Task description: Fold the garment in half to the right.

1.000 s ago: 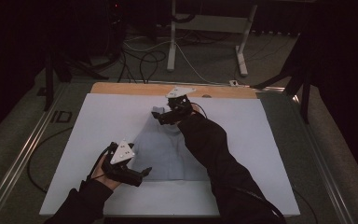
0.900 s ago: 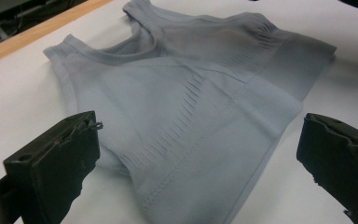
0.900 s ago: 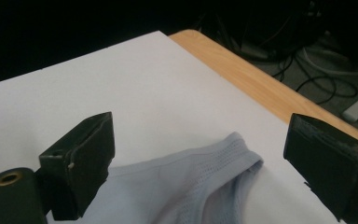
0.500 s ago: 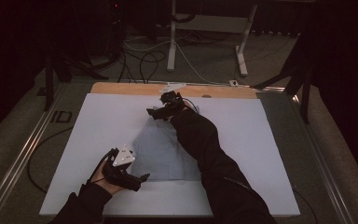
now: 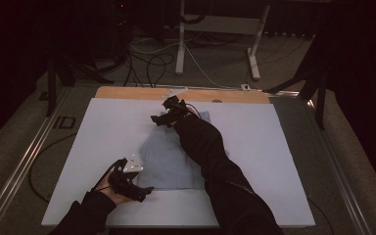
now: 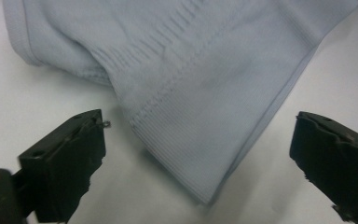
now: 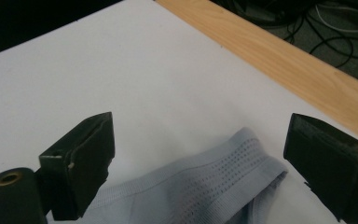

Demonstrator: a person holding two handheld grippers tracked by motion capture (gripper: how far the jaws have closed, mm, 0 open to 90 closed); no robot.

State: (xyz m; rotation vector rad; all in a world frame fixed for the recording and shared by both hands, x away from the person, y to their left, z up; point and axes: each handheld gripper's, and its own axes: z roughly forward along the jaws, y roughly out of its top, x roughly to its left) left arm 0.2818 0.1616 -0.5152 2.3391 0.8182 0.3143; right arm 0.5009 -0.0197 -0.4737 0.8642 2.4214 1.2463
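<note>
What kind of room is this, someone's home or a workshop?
Probably a lab or recording workspace: a white board laid over a wooden table, loose cables across the floor, and a metal stand behind.

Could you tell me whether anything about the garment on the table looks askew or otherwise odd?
Nothing looks damaged or spilled. The pale blue garment lies a little rumpled on the white board: its ribbed corner is folded over between the open left gripper jaws, and its perforated band bunches below the open right gripper.
</note>
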